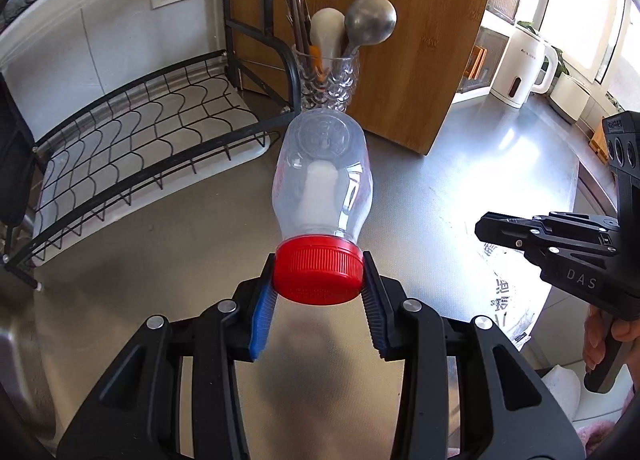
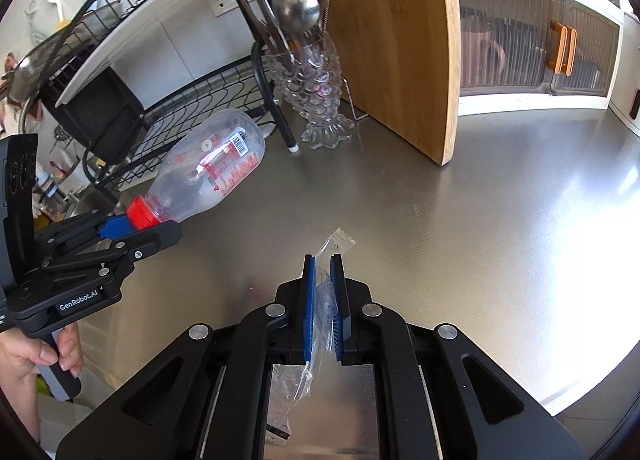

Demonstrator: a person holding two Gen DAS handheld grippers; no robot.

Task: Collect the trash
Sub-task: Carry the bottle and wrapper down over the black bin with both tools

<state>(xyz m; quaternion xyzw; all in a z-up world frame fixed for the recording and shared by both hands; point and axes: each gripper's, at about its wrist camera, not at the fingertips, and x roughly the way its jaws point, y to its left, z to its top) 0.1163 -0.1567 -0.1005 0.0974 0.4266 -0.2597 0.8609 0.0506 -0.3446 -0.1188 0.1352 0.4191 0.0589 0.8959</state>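
Above the bench (image 2: 460,220), your left claw (image 1: 319,284) grips the bottle (image 1: 324,176) by its red cap, and your right claw (image 2: 323,292) pinches a clear wrapper (image 2: 320,308). Both still need dropping in the trash.

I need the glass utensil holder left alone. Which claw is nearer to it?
Left. The left claw, clamping the bottle by its cap, points its base toward the holder; the right claw, pinching a wrapper, sits farther back.

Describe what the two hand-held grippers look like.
Both are matte black plastic with silver rivets and ribbed blue fingertip pads. The left hand-held gripper reads "GenRobot.AI"; the right hand-held gripper reads "DAS". Bare hands hold the grips, no sleeves or cables visible.
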